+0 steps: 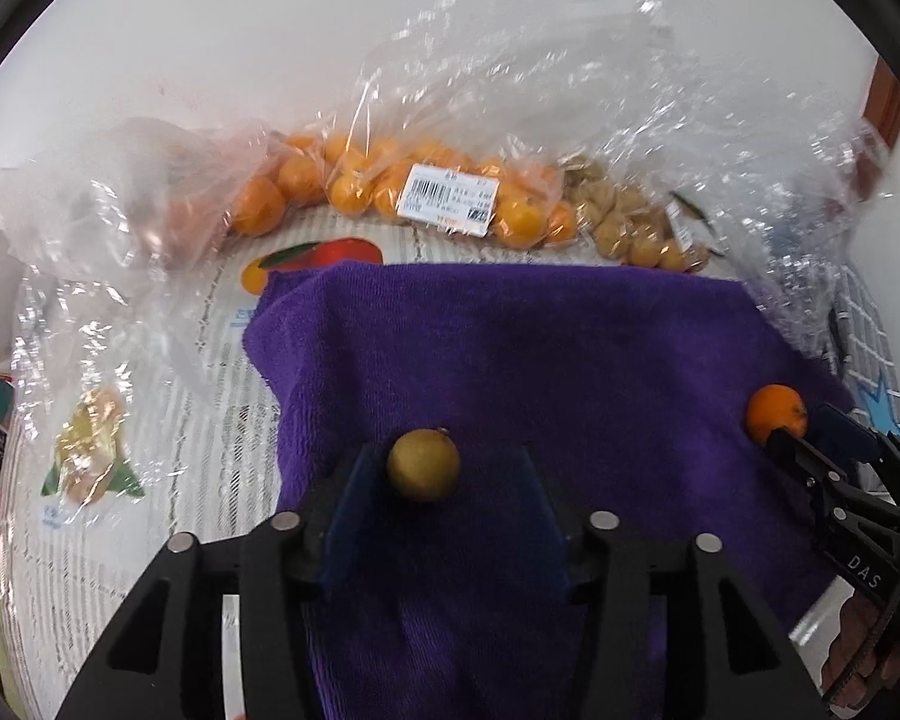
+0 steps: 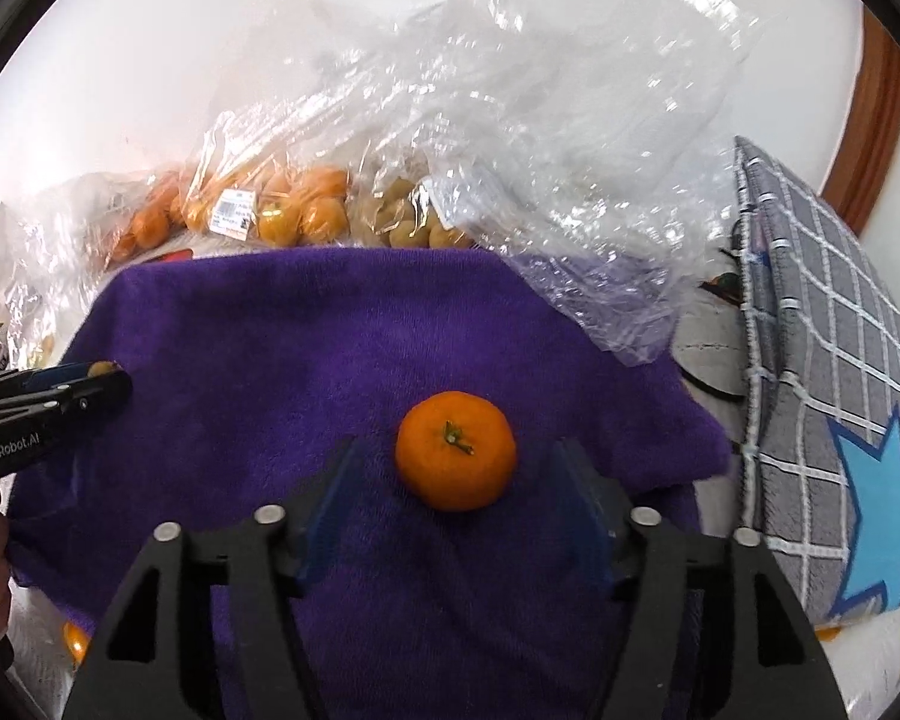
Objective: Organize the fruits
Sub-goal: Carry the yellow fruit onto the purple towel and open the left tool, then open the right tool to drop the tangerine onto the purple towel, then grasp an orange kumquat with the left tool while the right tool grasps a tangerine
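A small yellow-green round fruit (image 1: 424, 464) rests on the purple towel (image 1: 510, 348) between the fingers of my left gripper (image 1: 445, 453). It sits close to the left pad with a gap on the right, so the jaws are open. An orange mandarin (image 2: 455, 459), stem up, lies on the same towel (image 2: 300, 330) between the pads of my right gripper (image 2: 456, 447), with a gap on both sides. In the left wrist view the mandarin (image 1: 775, 413) shows at the right gripper's (image 1: 810, 438) tips. The left gripper (image 2: 90, 378) enters the right wrist view from the left.
Behind the towel lie a clear bag of mandarins (image 1: 390, 180) with a barcode label and a bag of small brownish fruits (image 1: 630, 222). Crumpled clear plastic (image 2: 540, 150) overhangs the towel's far right corner. A grey checked cushion (image 2: 822, 360) with a blue star stands on the right.
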